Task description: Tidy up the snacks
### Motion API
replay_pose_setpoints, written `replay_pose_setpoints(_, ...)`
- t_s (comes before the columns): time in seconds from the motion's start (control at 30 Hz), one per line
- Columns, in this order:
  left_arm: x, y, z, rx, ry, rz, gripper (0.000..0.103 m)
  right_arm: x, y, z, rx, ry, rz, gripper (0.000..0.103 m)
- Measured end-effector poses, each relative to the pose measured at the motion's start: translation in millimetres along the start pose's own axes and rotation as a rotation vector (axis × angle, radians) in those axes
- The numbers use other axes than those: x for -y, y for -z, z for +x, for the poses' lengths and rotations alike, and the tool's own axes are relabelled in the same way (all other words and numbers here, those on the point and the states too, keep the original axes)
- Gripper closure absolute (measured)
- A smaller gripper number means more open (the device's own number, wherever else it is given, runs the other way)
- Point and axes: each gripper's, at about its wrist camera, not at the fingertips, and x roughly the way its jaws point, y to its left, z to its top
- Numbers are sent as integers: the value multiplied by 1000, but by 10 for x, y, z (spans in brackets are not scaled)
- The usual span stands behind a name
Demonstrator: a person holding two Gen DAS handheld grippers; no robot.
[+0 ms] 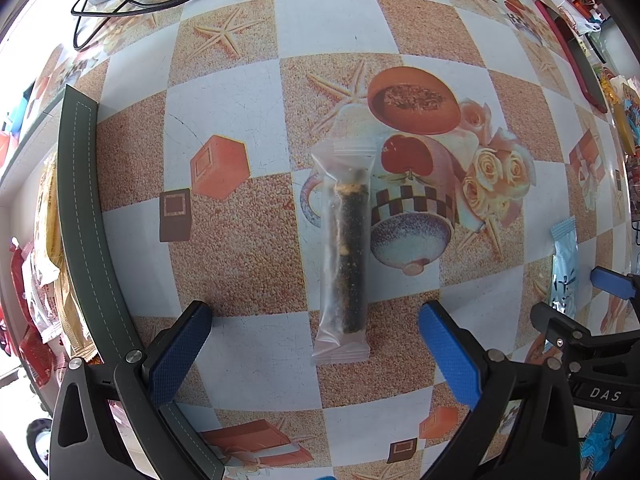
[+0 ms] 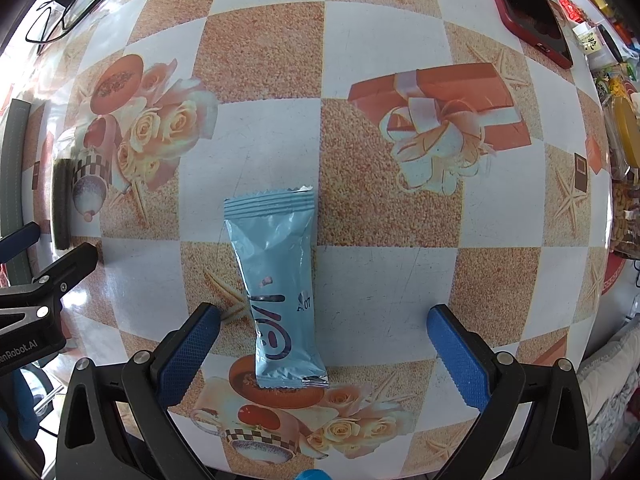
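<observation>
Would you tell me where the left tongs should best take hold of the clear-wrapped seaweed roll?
Probably mid-length on the seaweed roll, coming straight down from above. It lies flat on the table, lengthwise between the open left tongs, so the fingers would close across its narrow width, clear of the flimsy sealed ends.

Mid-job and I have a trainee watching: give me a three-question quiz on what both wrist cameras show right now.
1. True or false: the left claw is shut on the clear-wrapped seaweed roll.
2. Multiple choice: the light blue snack packet in front of the right claw is A) lying flat on the tablecloth, B) lifted between the fingers, C) inside the green-rimmed container.
3. Fill in: the phone at the far right of the table has a ____ case.

Key: 1 false, both claws are open with nothing gripped; 2 A; 3 red.
</observation>
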Motion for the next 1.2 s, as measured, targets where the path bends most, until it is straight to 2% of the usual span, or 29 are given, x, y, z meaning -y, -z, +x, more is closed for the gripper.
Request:
replay_pose_setpoints(0.8, 3, -2, -8, 12, -5, 3, 0, -5, 15, -5, 4, 0, 1, 0)
replay_pose_setpoints(1.03, 33, -89, -5, -31, -14, -1, 0, -1, -8, 15, -26, -1, 0, 0)
replay_pose_setpoints(1.13, 64, -121, -31, -32, -13, -4, 5, 4, -32, 25, -44, 1, -1, 0)
replay_pose_setpoints(1.2, 120, -133, -73, -24, -15, 19, 14, 8, -25, 6, -40, 2, 7, 4)
